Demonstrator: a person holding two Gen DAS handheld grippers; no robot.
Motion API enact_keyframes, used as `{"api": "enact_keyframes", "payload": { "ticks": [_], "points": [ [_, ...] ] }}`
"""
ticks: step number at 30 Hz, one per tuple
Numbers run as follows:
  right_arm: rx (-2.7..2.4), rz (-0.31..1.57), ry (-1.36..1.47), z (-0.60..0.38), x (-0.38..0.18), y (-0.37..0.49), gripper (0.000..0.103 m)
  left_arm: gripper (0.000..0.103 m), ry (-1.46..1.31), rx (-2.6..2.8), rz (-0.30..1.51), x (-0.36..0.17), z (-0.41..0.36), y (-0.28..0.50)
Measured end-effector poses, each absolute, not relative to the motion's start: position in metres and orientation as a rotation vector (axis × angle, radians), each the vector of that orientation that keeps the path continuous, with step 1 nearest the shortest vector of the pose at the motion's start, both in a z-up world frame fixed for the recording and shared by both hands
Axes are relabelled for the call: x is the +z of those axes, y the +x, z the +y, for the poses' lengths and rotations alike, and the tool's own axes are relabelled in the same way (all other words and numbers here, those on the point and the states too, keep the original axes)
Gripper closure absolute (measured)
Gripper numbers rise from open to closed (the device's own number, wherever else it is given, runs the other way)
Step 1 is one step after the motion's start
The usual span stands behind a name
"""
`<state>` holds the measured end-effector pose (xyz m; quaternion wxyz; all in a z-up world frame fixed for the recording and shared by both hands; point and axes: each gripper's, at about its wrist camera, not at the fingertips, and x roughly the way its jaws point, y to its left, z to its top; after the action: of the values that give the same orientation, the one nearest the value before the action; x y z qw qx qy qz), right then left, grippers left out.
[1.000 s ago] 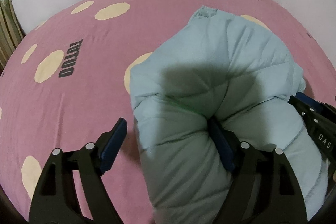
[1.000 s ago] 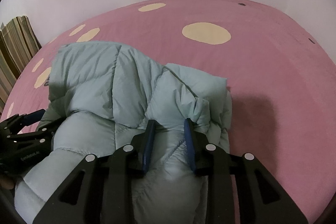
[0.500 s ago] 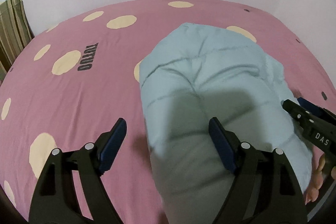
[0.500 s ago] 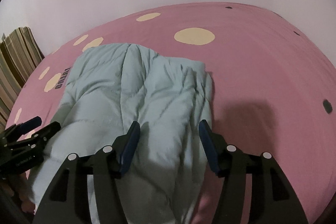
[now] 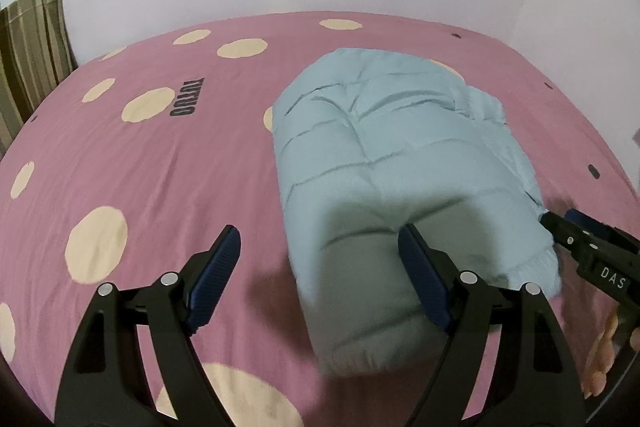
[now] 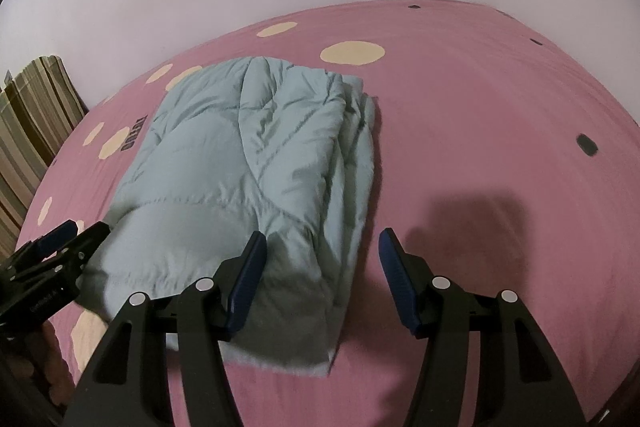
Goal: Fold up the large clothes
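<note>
Here, the pale blue quilted puffer jacket [image 6: 256, 163] lay folded on my pink bed sheet with cream dots [image 6: 480, 99], well short of the far wall. My left gripper [image 5: 320, 259] hung wide apart above its near left edge, gripping nothing. My right gripper [image 6: 322, 259] stood partly spread over its near right corner, pads clear of the fabric.

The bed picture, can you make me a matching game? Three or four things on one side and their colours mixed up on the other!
Things:
1. puffy jacket
2. bedsheet
3. gripper pads
4. curtain

Colours:
A. striped brown
B. pale blue-green
C. dark blue
D. pink with cream dots

Pairs: 1-B, 2-D, 3-C, 4-A
</note>
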<state>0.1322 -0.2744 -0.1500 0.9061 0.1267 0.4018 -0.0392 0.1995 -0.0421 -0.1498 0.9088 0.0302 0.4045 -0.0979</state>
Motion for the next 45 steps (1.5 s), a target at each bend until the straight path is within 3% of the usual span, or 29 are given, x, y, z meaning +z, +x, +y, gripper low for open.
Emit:
{"api": "enact_keyframes", "payload": {
  "ticks": [8, 10, 16, 31, 45],
  "points": [
    [-0.078, 0.785, 0.228, -0.259, -0.13, 0.096, 0.045, 0.015, 0.042, -0.184, 0.788, -0.134, -0.038, 0.16],
    [-0.073, 0.774, 0.223, -0.255, -0.126, 0.088, 0.036, 0.012, 0.055, -0.179, 0.775, -0.13, -0.039, 0.149],
    [-0.08, 0.728, 0.187, -0.247, -0.113, 0.067, 0.028, 0.011, 0.052, -0.172, 0.724, -0.11, -0.038, 0.123],
    [-0.078, 0.597, 0.165, -0.226, -0.062, 0.027, 0.023, 0.006, 0.01, -0.13, 0.599, -0.052, -0.021, 0.086],
    [-0.083, 0.571, 0.169, -0.221, -0.053, 0.022, 0.023, 0.005, -0.011, -0.131, 0.58, -0.04, -0.018, 0.08]
  ]
}}
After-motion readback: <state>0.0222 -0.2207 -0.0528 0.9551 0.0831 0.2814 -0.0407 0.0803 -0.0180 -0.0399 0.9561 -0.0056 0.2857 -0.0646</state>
